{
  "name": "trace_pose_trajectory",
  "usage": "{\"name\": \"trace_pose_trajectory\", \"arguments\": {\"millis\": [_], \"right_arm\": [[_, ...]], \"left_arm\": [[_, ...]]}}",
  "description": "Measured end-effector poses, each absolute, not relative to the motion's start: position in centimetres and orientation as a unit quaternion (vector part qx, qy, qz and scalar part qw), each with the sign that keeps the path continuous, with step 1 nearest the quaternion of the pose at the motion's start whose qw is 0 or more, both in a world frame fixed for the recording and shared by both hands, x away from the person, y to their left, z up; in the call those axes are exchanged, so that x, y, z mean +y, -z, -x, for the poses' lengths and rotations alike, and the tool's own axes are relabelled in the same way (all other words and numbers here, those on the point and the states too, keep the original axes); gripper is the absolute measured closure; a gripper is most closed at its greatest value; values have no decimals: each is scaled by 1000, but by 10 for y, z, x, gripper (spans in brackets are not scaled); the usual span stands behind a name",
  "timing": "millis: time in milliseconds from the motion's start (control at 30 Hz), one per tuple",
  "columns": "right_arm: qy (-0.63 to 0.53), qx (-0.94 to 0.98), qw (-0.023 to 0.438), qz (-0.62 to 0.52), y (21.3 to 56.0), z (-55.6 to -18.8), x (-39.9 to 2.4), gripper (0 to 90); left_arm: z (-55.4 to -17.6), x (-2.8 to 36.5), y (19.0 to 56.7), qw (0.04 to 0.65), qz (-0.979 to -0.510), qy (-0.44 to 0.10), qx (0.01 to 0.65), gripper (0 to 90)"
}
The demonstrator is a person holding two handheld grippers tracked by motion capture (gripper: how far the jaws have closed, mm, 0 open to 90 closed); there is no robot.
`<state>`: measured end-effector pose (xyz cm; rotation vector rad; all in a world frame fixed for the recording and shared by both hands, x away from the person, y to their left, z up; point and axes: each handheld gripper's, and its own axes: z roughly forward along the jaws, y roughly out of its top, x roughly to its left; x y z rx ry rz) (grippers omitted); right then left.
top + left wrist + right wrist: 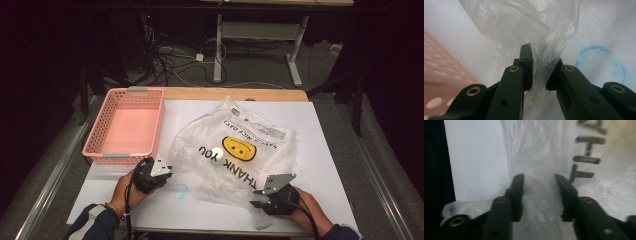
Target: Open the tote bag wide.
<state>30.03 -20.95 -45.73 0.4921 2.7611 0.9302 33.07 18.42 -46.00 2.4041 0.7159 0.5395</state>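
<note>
High view: both grippers at the near edge of a clear plastic bag [235, 150] lying flat mid-bench, printed side up.

At the left stands an empty pink basket [127, 127]. The left gripper [167, 172] has a twisted handle strip of the bag between its fingers [526, 65], with a gap showing, so no firm pinch yet. The right gripper [257, 197] straddles the bag's near right handle, fingers [517, 192] part open over the film. Judged step: taking hold of both handles; next, close fully on each, then lift.
</note>
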Motion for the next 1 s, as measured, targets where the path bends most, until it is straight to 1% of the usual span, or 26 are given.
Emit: {"name": "trace_pose_trajectory", "arguments": {"millis": [33,100,167,367,500,600,700,800,867,967,1000], "right_arm": [[-321,927,97,-166,455,-300,-211,789],[-337,920,106,-171,449,-299,-212,840],[-350,912,123,-174,445,-297,-213,865],[-396,880,176,-195,429,-298,-220,884],[-410,865,199,-209,424,-305,-225,886],[-419,856,206,-223,422,-313,-229,889],[-426,849,214,-229,419,-319,-233,890],[-443,840,209,-234,418,-324,-238,890],[-444,839,214,-229,417,-326,-240,891],[-443,837,224,-231,415,-329,-241,893],[-444,836,228,-231,414,-331,-241,893]], "left_arm": [[-330,185,459,288,-898,-201,266,787],[-329,185,456,298,-894,-201,266,800],[-328,186,453,307,-891,-203,265,812],[-325,186,447,336,-883,-211,250,830],[-327,184,445,349,-879,-216,242,841],[-332,182,444,354,-877,-222,239,842],[-335,181,444,371,-869,-225,239,854],[-337,179,444,374,-867,-225,241,856],[-337,178,444,374,-866,-228,242,859],[-335,178,440,381,-857,-251,238,860],[-335,177,439,385,-856,-251,238,860]]}}
